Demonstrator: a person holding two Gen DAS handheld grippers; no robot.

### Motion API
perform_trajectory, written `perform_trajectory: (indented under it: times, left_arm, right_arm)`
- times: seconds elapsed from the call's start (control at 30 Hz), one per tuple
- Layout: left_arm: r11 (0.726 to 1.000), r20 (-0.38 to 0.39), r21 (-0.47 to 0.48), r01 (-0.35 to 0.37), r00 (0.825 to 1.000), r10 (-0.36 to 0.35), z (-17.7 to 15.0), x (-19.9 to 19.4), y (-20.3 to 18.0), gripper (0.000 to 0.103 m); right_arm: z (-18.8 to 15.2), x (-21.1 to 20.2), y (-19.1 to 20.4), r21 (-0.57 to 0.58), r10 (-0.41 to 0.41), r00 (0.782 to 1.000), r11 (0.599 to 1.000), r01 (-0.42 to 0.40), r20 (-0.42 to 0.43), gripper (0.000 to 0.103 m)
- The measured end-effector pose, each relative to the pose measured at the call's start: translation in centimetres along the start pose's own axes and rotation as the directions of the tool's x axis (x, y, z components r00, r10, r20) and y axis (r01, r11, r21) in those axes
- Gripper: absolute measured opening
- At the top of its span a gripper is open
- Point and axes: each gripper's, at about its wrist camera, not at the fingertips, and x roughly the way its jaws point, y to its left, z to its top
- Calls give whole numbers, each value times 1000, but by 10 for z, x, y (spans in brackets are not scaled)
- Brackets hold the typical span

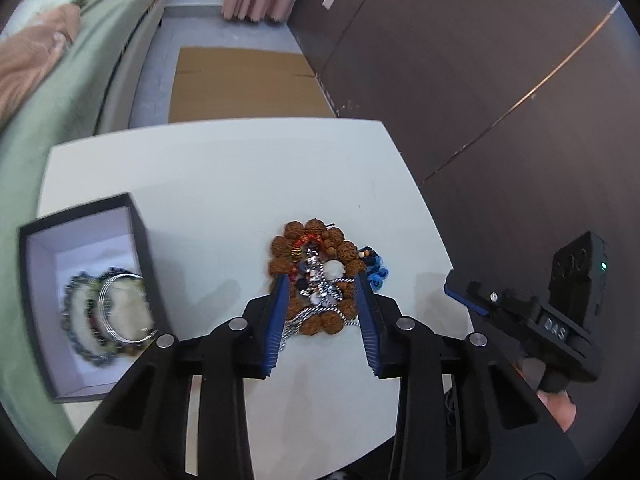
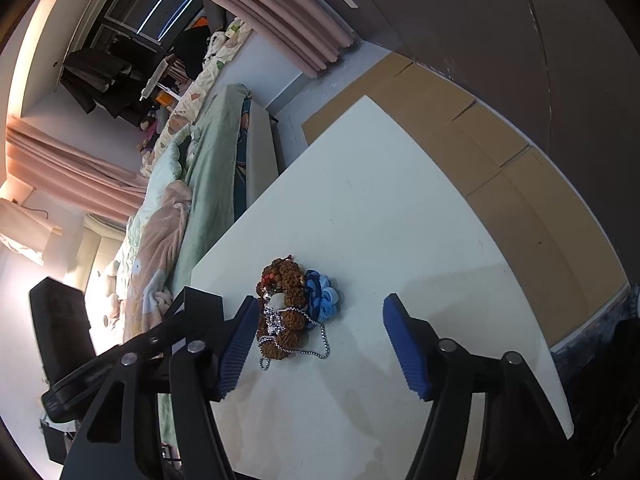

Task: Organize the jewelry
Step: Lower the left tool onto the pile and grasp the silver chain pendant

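A pile of jewelry [image 1: 316,280] lies on the white table [image 1: 220,184]: a ring of brown knobbly beads, a silver chain, white and coloured beads, and a blue fabric flower piece [image 1: 376,272] at its right edge. My left gripper [image 1: 322,278] stands over the pile with a blue pad on either side of it; I see no clear press. In the right wrist view the same pile [image 2: 284,312] lies just beside the left pad of my right gripper [image 2: 320,300], which is open wide with the blue flower piece [image 2: 324,296] between its fingers, untouched.
A black box with a white inside [image 1: 36,300] sits at the table's left edge, holding silver bangles [image 1: 124,308] and beaded bracelets [image 1: 78,320]. A bed with a green cover [image 1: 60,128] runs along the left. Flat cardboard [image 1: 240,84] lies on the floor beyond; a dark wall [image 1: 480,80] is right.
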Motion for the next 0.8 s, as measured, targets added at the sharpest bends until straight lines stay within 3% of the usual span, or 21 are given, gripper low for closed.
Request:
perform_trajectory:
  times: [0.1,0.47,0.8]
  left_arm:
    - [1000,-24,-23,-5,1000,5,3,17,-2,30]
    - [996,-66,-80,-39,997,34,9,52,0,18]
    - [990,-96,-117,-82,993,71,9,73,2,18]
  right_arm:
    - [0,1,-4,17,6,1000,1000,-6,-5,57]
    - [5,1,-12,48,4,1000,999,-4,-12,56]
    - [6,3,-11,37,3,1000,999,-2,-25,56]
